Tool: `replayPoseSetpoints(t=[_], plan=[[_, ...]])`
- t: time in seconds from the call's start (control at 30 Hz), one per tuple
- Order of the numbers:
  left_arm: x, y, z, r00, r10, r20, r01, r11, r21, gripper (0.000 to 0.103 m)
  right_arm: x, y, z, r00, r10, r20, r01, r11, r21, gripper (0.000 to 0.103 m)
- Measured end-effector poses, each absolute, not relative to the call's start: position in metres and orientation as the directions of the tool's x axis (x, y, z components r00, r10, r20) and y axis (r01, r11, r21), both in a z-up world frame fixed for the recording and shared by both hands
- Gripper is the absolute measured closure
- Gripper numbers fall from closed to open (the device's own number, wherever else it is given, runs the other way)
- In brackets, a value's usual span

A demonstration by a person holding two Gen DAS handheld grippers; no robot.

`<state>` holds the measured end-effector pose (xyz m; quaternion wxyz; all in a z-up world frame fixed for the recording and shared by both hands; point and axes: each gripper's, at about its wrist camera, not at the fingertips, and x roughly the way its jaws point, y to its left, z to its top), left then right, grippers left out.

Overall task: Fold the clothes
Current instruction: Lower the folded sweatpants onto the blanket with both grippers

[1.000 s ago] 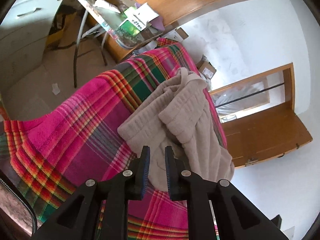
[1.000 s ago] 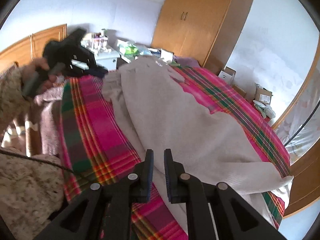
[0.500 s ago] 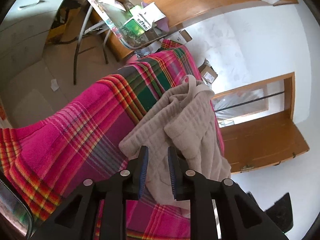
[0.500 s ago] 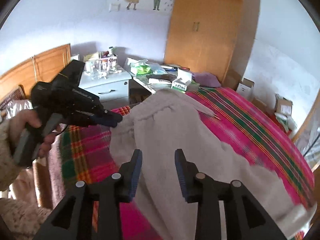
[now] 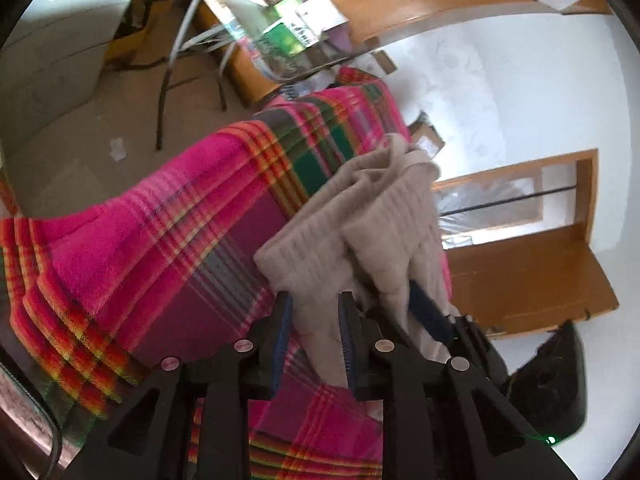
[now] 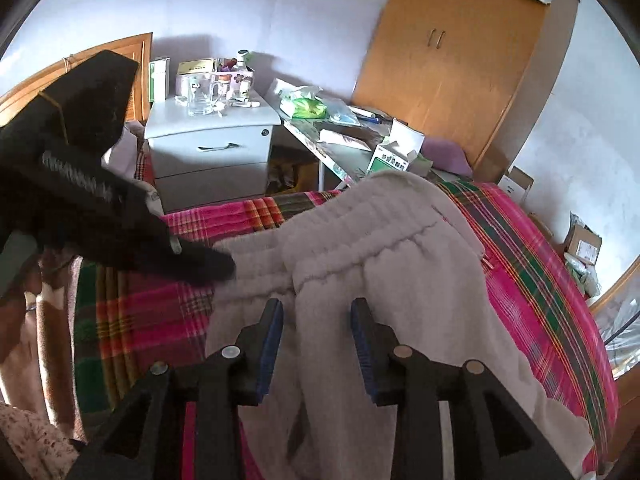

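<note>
Beige trousers (image 6: 384, 264) spread on plaid blanket (image 5: 160, 240), waistband edge flanked by left gripper (image 5: 314, 316) and right gripper (image 6: 316, 320), jaws lately widened, apart, nothing clamped, bare blanket beside the trousers.

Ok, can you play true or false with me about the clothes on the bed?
1. The beige pants lie on a plaid blanket. True.
2. The blanket is plain blue. False: it is pink plaid with green and orange stripes.
3. A glass mug stands on the white nightstand. True.
4. The right gripper has its fingers squeezed shut. False: they stand apart over the pants.
5. The wardrobe doors are wide open. False: they are closed.
</note>
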<state>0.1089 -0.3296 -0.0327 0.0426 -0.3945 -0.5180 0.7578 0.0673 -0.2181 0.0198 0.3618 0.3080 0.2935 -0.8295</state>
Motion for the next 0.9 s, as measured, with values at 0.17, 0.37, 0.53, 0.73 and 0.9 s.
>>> replayPoseSetpoints(t=[0.17, 0.37, 0.53, 0.73, 0.9], plan=[[0.108, -0.335, -0.039, -0.694, 0.482, -0.534, 0.362, -0.407, -0.838, 0.078, 0.069, -0.233, 0.008, -0.605, -0.341, -0.719, 0.747, -0.556, -0.364, 0.064], [0.11, -0.334, -0.039, -0.707, 0.48, -0.52, 0.364, -0.383, -0.849, 0.078, 0.066, -0.233, 0.006, -0.625, -0.32, -0.712, 0.728, -0.568, -0.384, 0.081], [0.11, -0.334, -0.039, -0.714, 0.468, -0.52, 0.362, -0.389, -0.847, 0.077, 0.066, -0.235, 0.016, -0.615, -0.35, -0.706, 0.738, -0.572, -0.358, 0.089], [0.113, -0.341, -0.039, -0.77, 0.451, -0.452, 0.329, -0.327, -0.886, 0.08, 0.065, -0.229, 0.052, -0.48, -0.508, -0.715, 0.794, -0.597, -0.11, 0.09], [0.127, -0.35, -0.012, -0.858, 0.369, -0.358, 0.216, -0.373, -0.902, 0.095, 0.075, -0.242, 0.061, -0.442, -0.555, -0.705, 0.816, -0.575, -0.059, 0.09]])
